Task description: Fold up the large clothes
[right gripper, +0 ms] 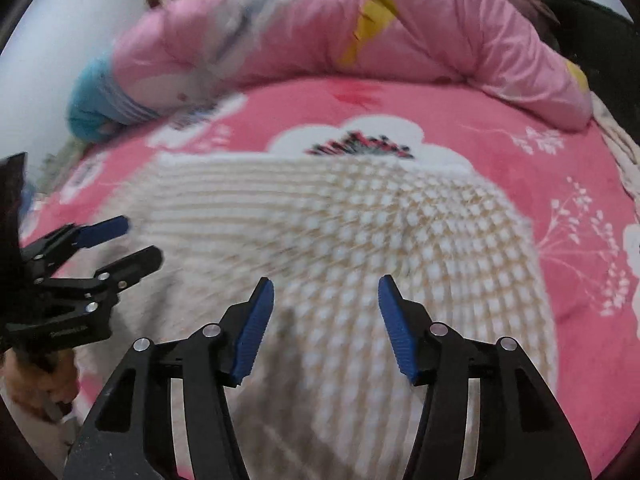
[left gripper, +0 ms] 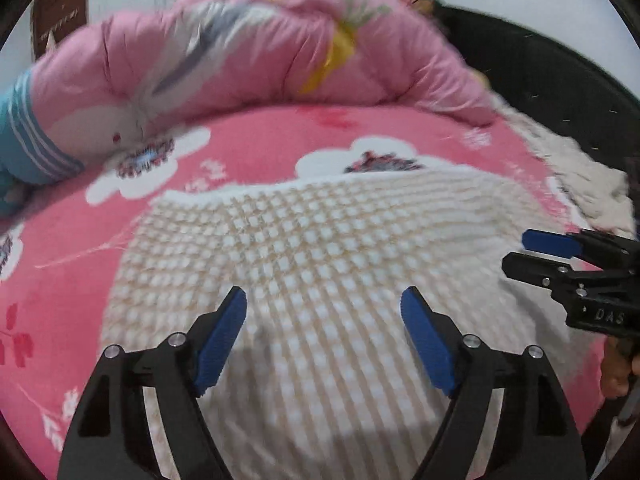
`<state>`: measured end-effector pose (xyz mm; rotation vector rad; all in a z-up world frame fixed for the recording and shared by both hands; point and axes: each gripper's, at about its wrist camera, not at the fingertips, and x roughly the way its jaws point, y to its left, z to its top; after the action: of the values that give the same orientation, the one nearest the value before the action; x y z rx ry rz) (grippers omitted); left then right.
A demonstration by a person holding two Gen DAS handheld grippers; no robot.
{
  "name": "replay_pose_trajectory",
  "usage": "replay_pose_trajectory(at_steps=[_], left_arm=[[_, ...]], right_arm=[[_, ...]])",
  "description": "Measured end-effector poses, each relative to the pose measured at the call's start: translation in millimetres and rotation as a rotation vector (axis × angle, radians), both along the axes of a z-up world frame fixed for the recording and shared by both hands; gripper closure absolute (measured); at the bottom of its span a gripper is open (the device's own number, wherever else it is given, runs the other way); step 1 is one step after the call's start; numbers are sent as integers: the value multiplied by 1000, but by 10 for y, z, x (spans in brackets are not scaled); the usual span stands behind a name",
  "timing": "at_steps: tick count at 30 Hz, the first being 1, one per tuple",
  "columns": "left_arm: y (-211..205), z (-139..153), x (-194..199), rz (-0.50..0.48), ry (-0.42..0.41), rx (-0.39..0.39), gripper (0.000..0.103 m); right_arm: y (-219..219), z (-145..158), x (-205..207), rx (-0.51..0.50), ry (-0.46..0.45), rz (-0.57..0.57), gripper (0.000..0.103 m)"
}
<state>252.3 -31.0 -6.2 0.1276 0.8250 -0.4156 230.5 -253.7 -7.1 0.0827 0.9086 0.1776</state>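
Observation:
A cream knitted sweater (left gripper: 320, 248) with a raised checked pattern lies spread on the pink bedsheet (left gripper: 256, 136), folded into a broad block. My left gripper (left gripper: 324, 300) hovers over its near part, jaws wide apart, nothing between the blue pads (left gripper: 220, 340). The right gripper (left gripper: 516, 250) shows at the right edge, over the sweater's right side. In the right wrist view the right gripper (right gripper: 326, 290) stands open above the same sweater (right gripper: 360, 232), holding nothing. The left gripper (right gripper: 142, 240) appears at the left, also open.
A rolled pink quilt (left gripper: 256, 44) with a cartoon print lies along the far side of the bed. A blue striped cloth (left gripper: 28, 140) sits at the far left. More cream fabric (left gripper: 580, 176) lies at the right edge beside a dark headboard (left gripper: 540, 72).

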Motion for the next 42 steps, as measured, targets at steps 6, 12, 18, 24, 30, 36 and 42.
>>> replay_pose_trajectory(at_steps=[6,12,18,24,30,36,42], left_arm=[[34,-522,-314,18,79,80,23],[168,-248,-679,29,-25,21,23],[562,-675,-679,125,70,59,22],[889,-370,-1070,141,-45,-28,22],[1377,-812,-849,287,170,-153,17],[1414,-434,-1303,283,58,-145,17],[1225,-103,-2000,250,-56,-166,6]], right_arm=[[134,-528,-293,-54,47,-14,41],[153,-164,-703,1,-7,-40,41],[121,-641,-845,-16,36,-48,37],[-119,-253,-1209,2,-35,-138,37],[-438,-721,-1241,40,78,-227,37],[-83,-264,-1612,-31,-31,-170,25],[206,-152,-2175,-31,-83,-100,8]])
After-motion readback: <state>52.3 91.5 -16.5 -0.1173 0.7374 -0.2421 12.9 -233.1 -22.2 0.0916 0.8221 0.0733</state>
